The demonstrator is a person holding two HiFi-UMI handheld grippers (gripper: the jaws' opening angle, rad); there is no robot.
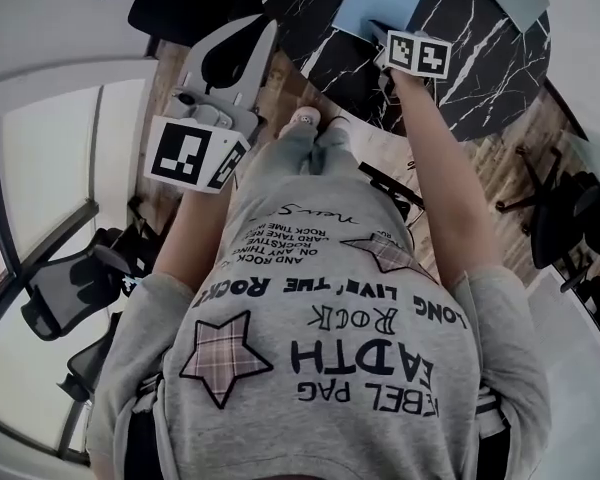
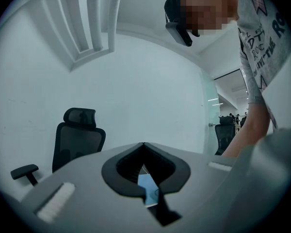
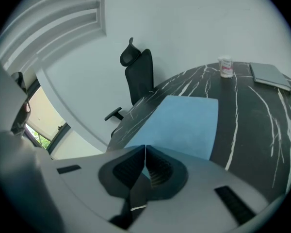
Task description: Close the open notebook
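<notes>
Blue flat notebook point(image 3: 184, 125) lies mid-frame on the black white-veined table point(image 3: 262, 130), apparently closed. Right gripper point(image 3: 144, 149) is at its near edge, jaws together and empty. Left gripper point(image 2: 143, 145) likewise. Advise pressing the cover flat.

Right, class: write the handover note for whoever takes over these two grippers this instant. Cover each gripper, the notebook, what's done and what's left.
Left gripper: fingers shut, empty, held level in the air, away from the table.
Right gripper: fingers shut, nothing between them, tilted down at the near edge of the notebook; contact unclear.
Notebook: lies flat on the black table, blue cover up, and looks closed.
Done: the closing, by the look of it.
Left: probably only check that the cover sits flat, then draw the right gripper back.
</notes>
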